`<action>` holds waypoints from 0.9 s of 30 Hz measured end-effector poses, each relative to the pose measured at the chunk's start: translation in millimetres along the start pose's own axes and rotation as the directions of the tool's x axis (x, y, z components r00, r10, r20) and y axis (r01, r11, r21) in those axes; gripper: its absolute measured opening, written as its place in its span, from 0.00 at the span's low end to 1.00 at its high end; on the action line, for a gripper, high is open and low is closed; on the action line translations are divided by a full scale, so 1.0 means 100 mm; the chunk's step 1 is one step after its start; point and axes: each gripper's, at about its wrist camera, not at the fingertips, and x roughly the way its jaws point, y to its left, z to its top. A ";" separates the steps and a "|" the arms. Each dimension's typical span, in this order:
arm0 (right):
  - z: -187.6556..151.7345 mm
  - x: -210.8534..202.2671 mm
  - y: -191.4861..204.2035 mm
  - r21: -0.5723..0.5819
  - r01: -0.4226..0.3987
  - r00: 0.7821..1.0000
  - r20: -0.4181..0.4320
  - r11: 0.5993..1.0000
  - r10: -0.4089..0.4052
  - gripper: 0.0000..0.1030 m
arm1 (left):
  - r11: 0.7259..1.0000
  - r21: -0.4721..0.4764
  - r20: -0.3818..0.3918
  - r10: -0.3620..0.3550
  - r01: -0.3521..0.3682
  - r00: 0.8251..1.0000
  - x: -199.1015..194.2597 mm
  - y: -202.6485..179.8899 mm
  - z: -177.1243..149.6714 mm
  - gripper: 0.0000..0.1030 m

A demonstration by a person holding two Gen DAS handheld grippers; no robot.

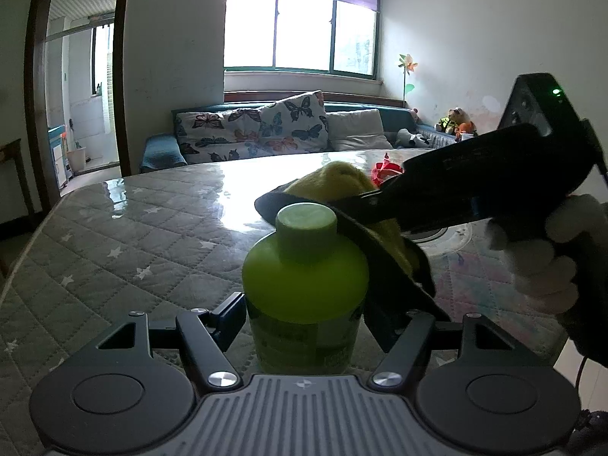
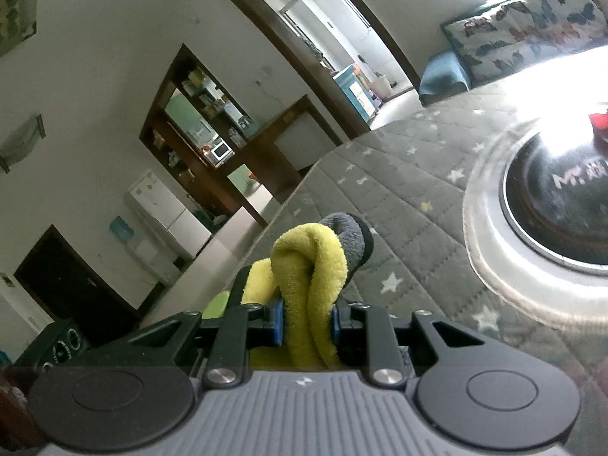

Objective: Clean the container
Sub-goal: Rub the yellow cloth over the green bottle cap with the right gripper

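- Your left gripper (image 1: 304,315) is clamped on the green bottle (image 1: 306,285); its pads press the lower body from 9 and 3 o'clock in the left wrist view.
- The green bottle stands upright over the quilted table (image 1: 114,250), cap (image 1: 307,224) at 12 o'clock, so its long axis runs vertical, straight up from the jaws.
- Your right gripper (image 2: 306,323) is closed on the yellow cloth (image 2: 311,277); the blue pads pinch the folded wad from both sides, and a grey edge of it shows at the far end.
- In the left wrist view, the right gripper enters from 3 o'clock and angles down toward 9 o'clock, carrying the yellow cloth against the bottle's shoulder, just right of the cap.
- Key relation: the cloth lies at roughly 2 o'clock from the bottle's cap, touching or nearly touching the shoulder. Exact contact cannot be confirmed; the dark finger hides the seam.
- The right hand (image 1: 551,250), gloved in white, is the working hand; the left only steadies the container.
- Judgement: the next stroke likely calls for dragging the cloth along the vertical axis or around the shoulder while you keep the left clamp firm.
- A round glass lid (image 2: 539,235) lies on the table at 3 o'clock in the right wrist view, well apart from the bottle.
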 end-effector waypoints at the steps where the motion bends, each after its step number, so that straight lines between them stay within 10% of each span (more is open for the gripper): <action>1: 0.01 0.03 -0.01 0.001 0.000 1.000 -0.003 1.000 0.000 0.22 | 1.000 -0.001 0.000 0.001 -0.001 1.000 0.00 0.00 0.00 0.69; 27: -0.21 0.06 -0.19 0.051 0.044 0.997 -0.065 0.998 -0.040 0.22 | 0.999 -0.033 -0.043 -0.002 0.001 0.999 0.03 0.04 0.01 0.69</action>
